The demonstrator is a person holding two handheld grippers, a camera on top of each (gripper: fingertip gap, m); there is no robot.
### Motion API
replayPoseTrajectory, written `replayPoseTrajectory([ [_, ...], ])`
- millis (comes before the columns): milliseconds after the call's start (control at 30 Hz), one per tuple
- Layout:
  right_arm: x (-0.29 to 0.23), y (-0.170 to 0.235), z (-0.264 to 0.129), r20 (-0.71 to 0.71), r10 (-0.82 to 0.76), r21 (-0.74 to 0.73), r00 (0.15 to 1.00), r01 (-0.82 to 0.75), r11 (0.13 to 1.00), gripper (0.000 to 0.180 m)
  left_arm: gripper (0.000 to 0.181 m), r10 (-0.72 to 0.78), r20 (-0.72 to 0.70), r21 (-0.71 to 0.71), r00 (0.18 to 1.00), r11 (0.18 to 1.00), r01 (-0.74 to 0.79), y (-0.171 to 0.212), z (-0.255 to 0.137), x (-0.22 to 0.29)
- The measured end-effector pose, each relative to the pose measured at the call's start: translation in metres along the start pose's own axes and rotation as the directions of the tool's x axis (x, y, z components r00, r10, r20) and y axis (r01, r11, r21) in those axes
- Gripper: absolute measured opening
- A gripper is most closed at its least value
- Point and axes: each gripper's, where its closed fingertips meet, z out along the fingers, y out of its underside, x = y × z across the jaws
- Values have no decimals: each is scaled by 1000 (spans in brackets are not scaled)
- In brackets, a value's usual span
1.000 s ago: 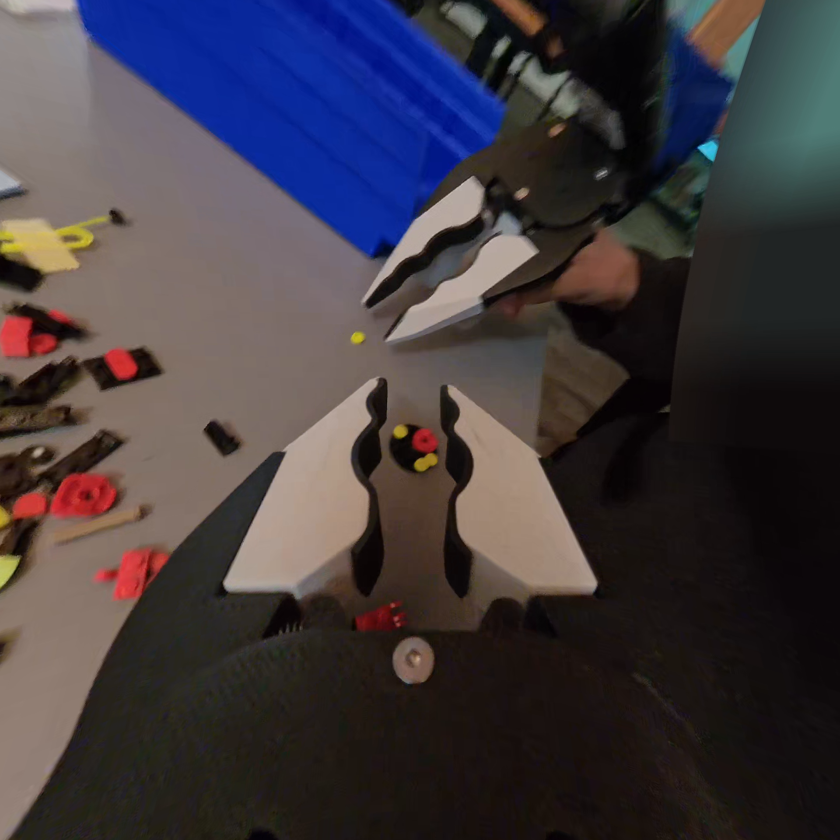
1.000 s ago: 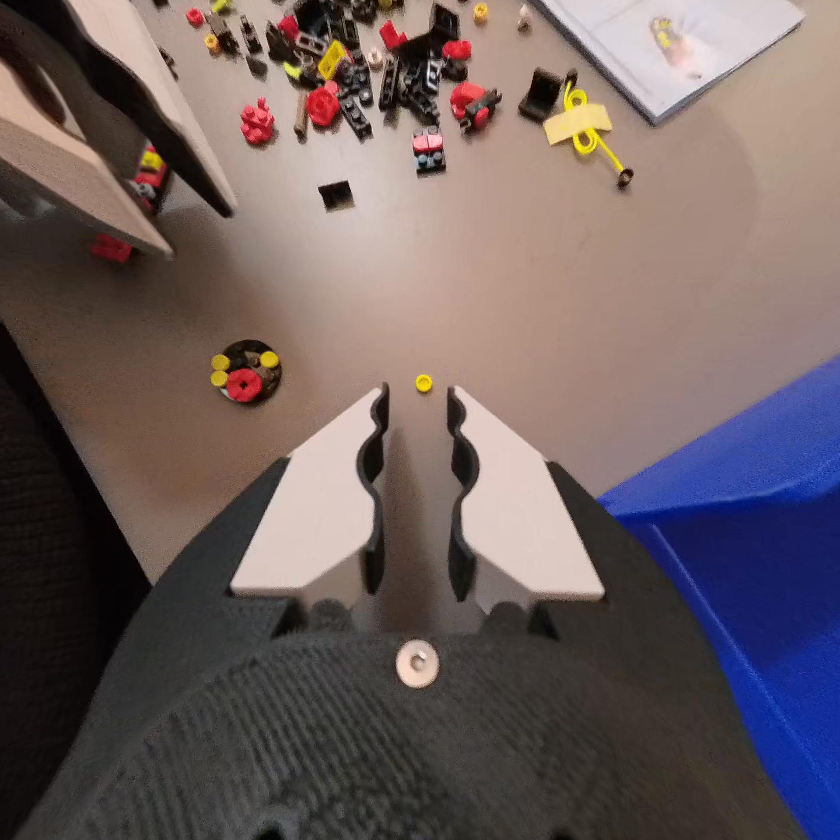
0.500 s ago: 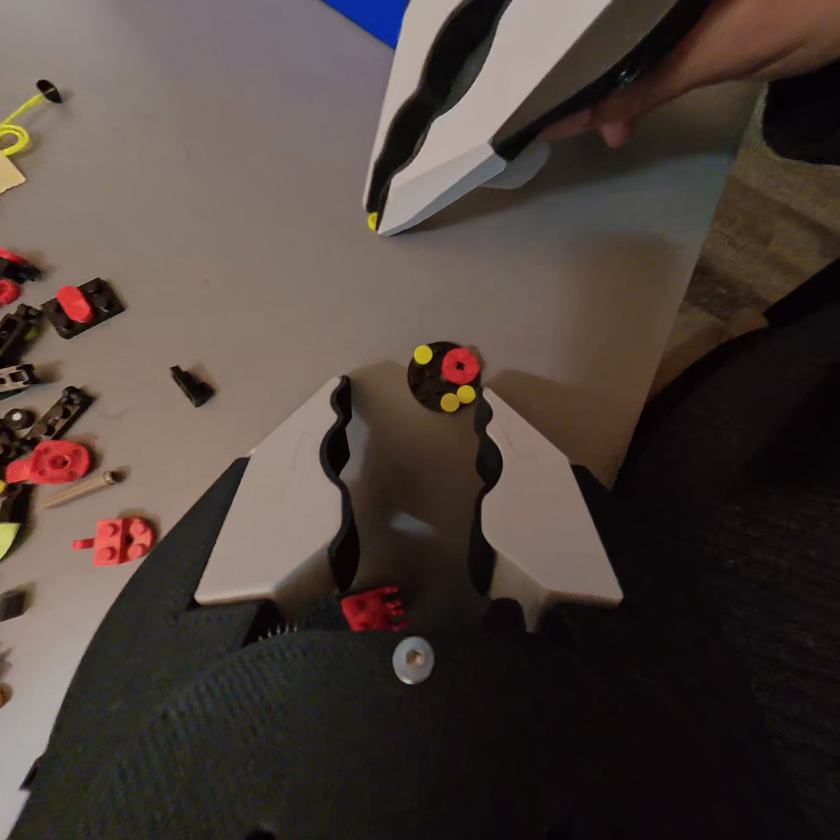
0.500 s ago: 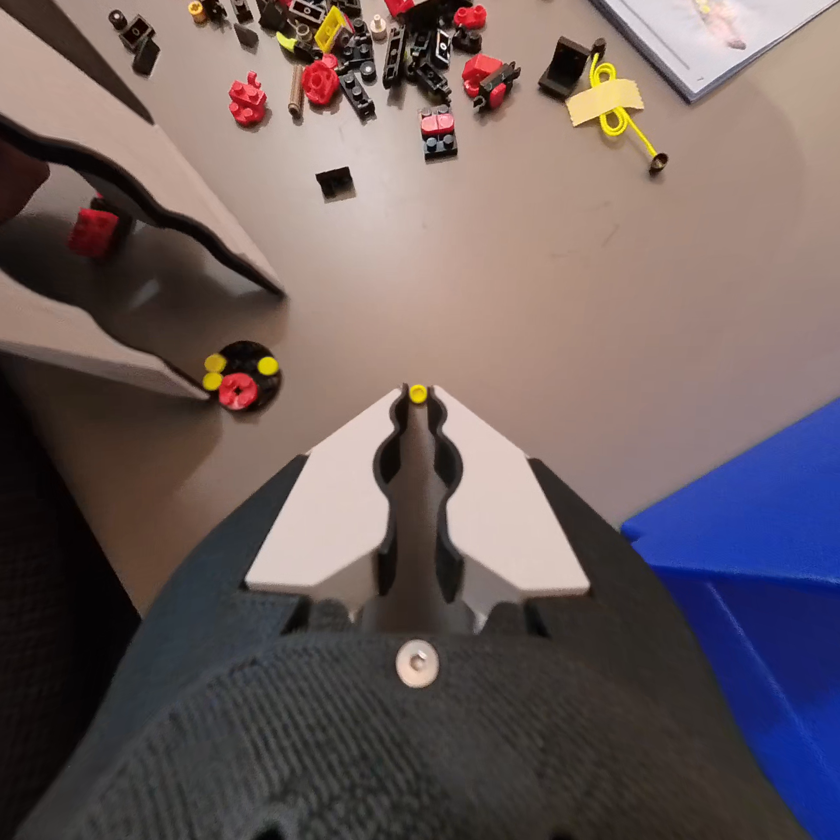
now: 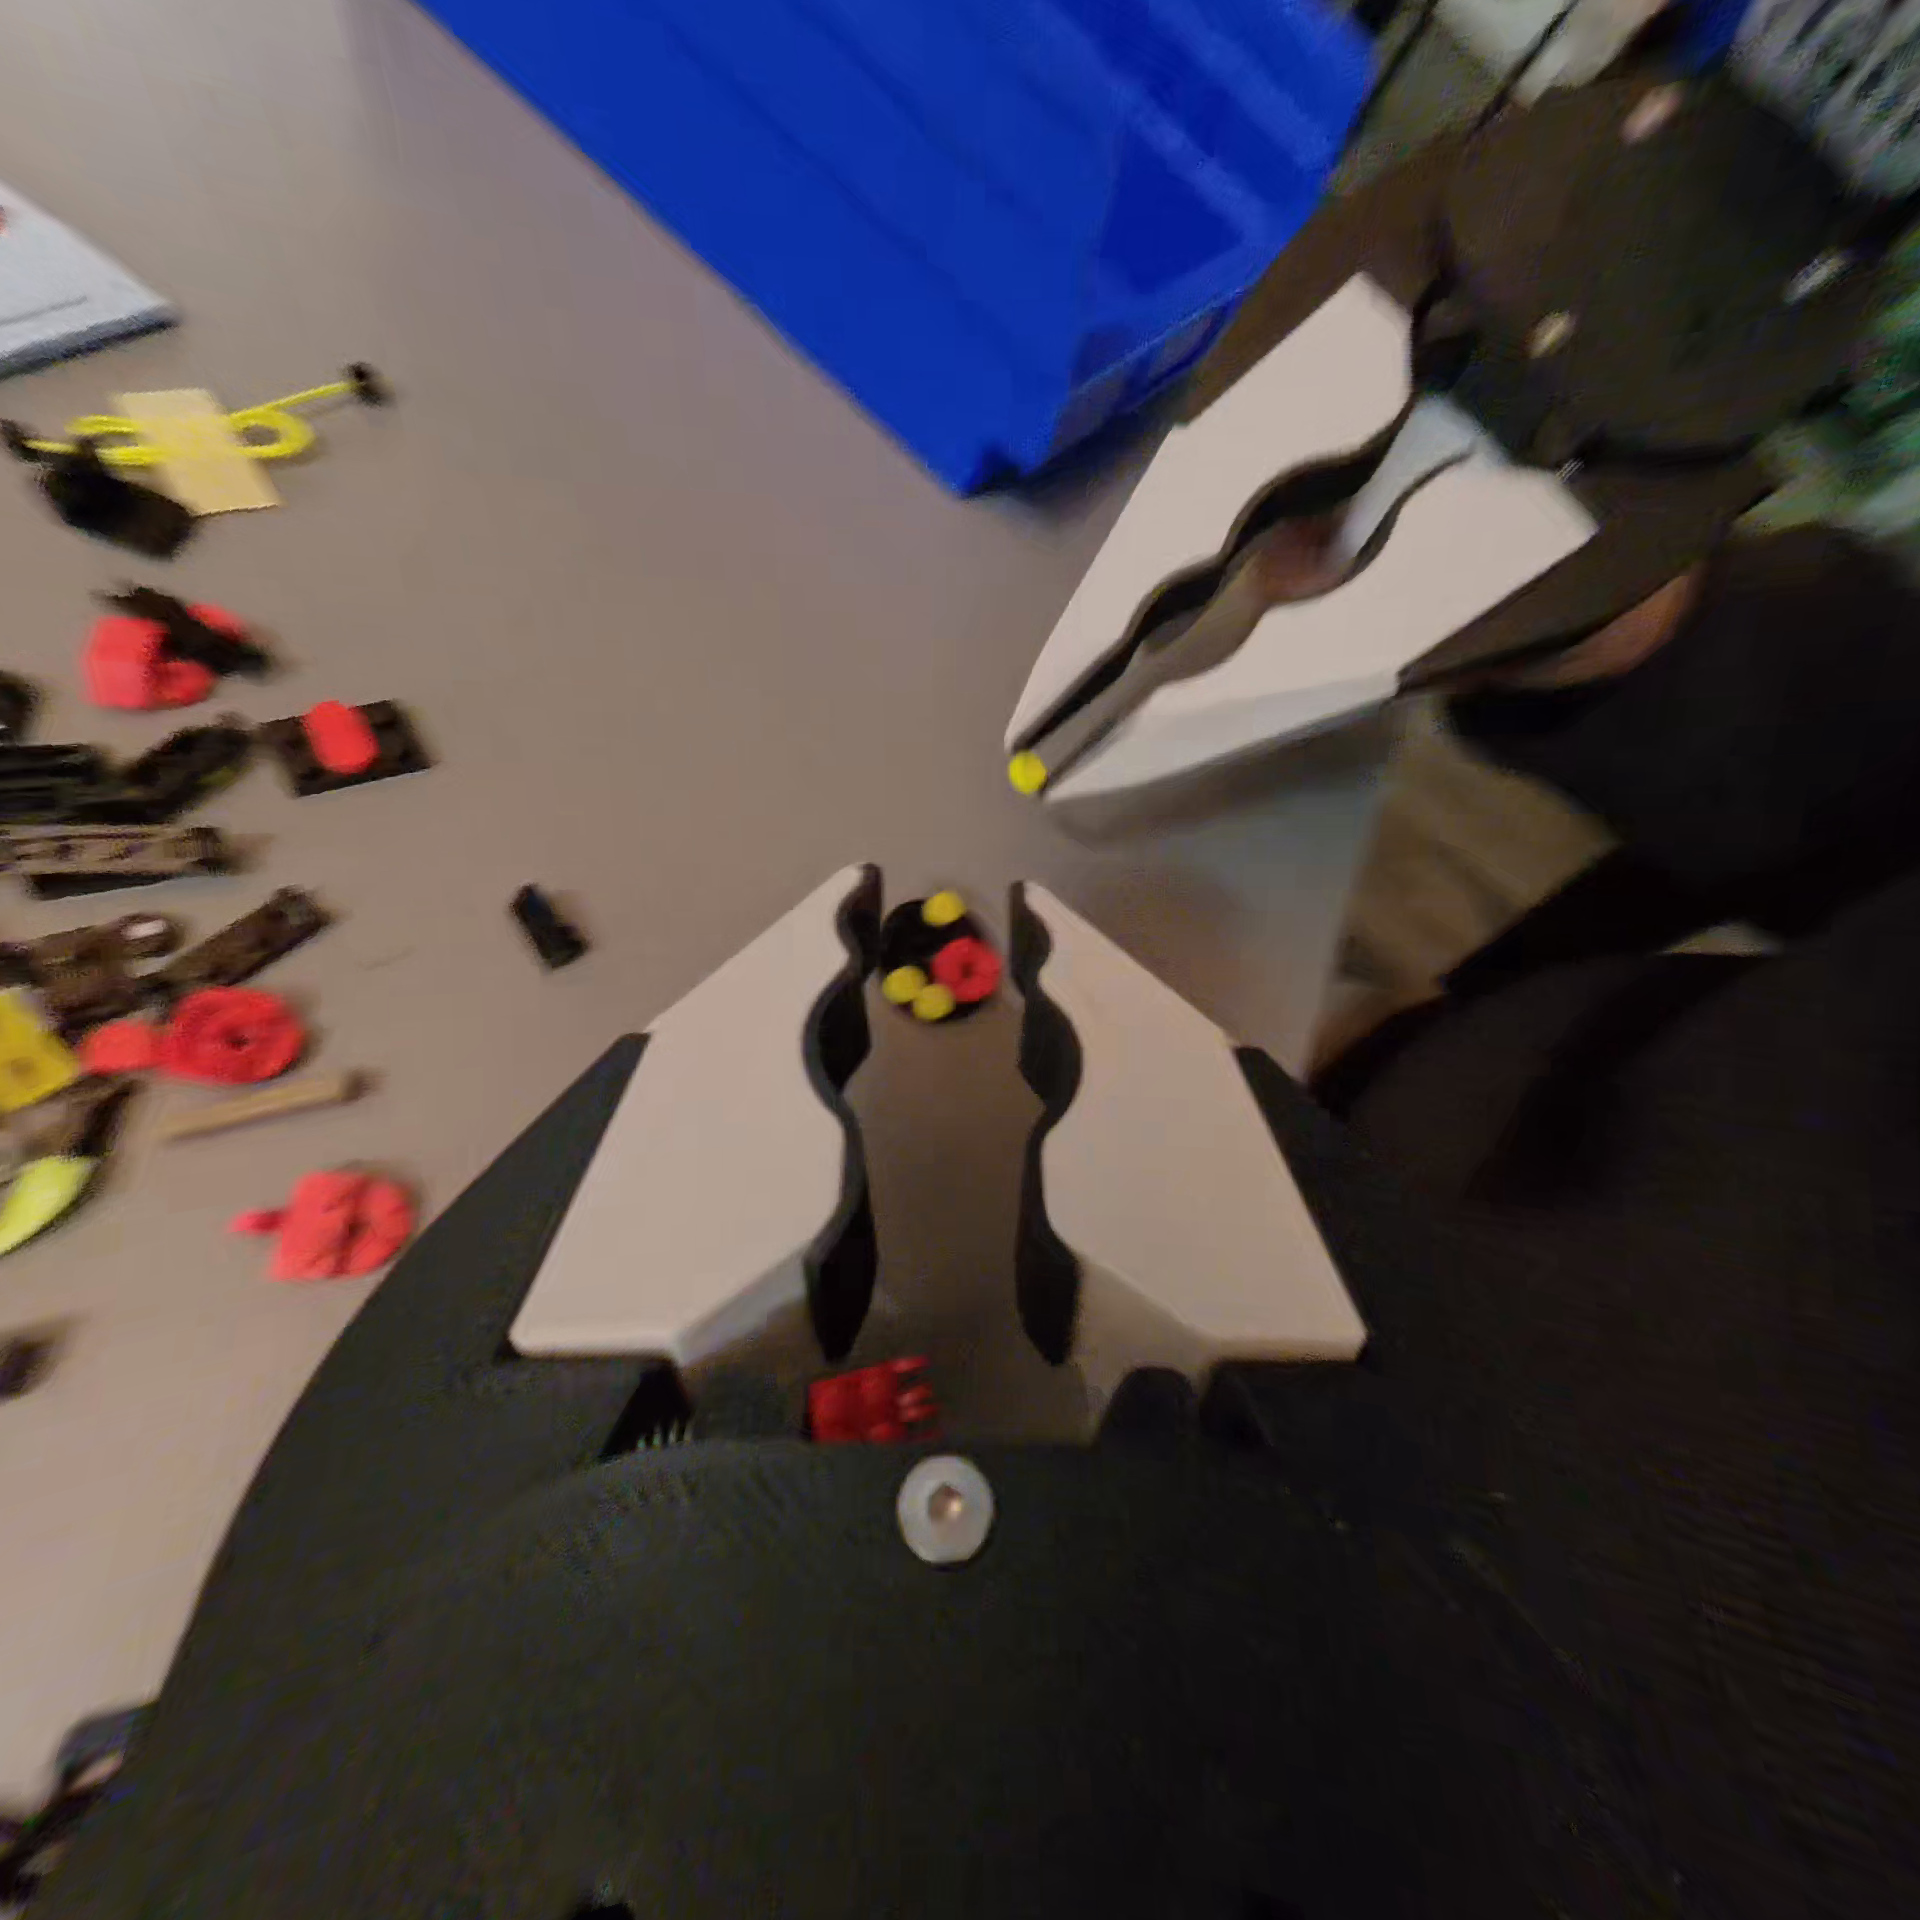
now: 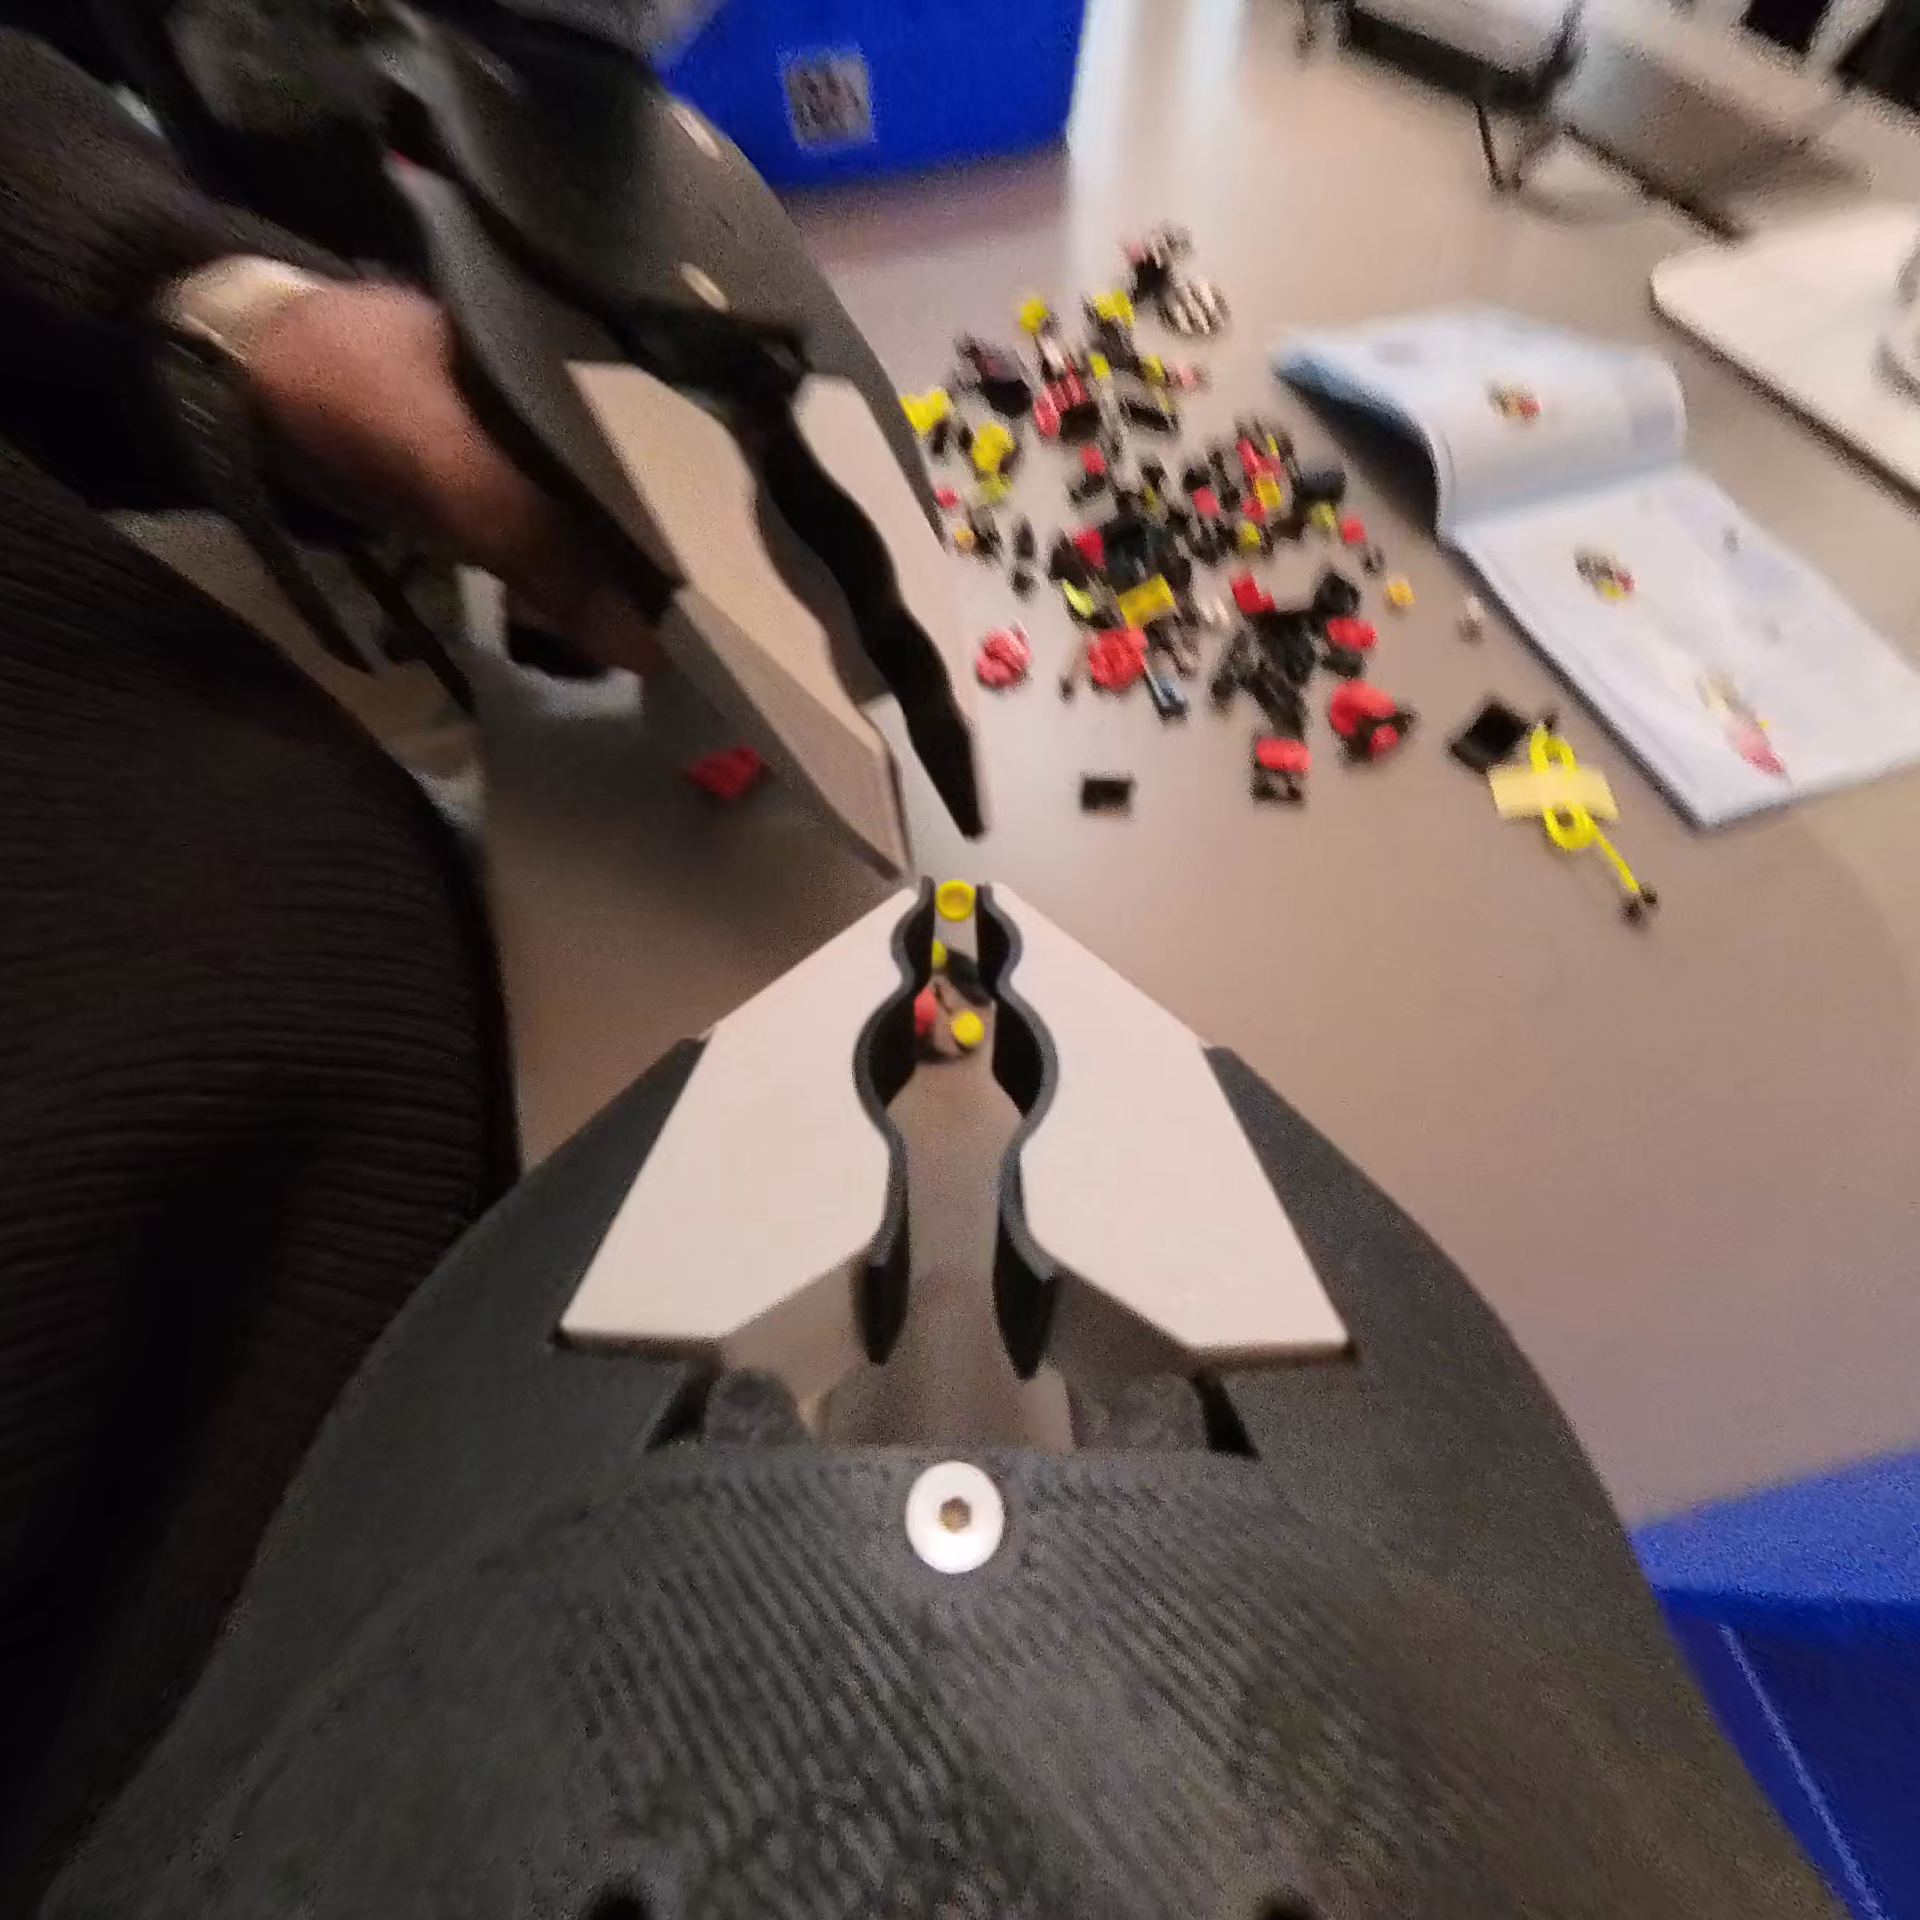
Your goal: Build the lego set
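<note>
Yellow round stud (image 6: 954, 900) pinched flat-on in right gripper (image 6: 954, 902) tips.

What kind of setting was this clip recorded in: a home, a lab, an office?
Probably an office or meeting room. A large grey-brown tabletop holds a scattered pile of red, black and yellow lego pieces beside an open instruction booklet; blue plastic bins and blurred chair frames sit beyond.

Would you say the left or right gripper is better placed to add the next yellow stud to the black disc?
Right: the right gripper already pinches a yellow stud near the black disc, which the left gripper brackets, open.
</note>
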Motion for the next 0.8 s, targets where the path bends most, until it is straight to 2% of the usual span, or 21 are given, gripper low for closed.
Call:
replayPoseTrajectory([
  [33,-6,-8,-2,29,5,47,1000,-6,999,5,14,-40,-66,34,997,999,42,-6,-2,7],
  [133,-19,-14,-1,173,157,76,972,-172,982,6,13,-20,-137,124,990,992,37,-21,-12,15],
  [300,-28,-16,-6,402,408,32,820,-459,888,6,9,250,-115,135,961,963,-234,-20,-21,22],
  [367,-29,-18,-11,438,435,30,787,-496,868,6,8,343,-105,125,933,936,-330,-16,-23,24],
  [500,-34,-22,-17,523,475,11,708,-563,826,5,9,449,-179,147,875,892,-427,-9,-25,47],
  [600,-39,-25,-21,580,494,-14,648,-599,801,5,18,516,-166,138,840,856,-499,-3,-21,54],
  [667,-42,-25,-23,602,499,-33,624,-605,796,5,21,544,-131,157,829,837,-525,-6,-21,55],
  [800,-48,-22,-22,621,512,-70,593,-609,790,5,17,537,-157,208,829,838,-504,-12,-26,65],
])
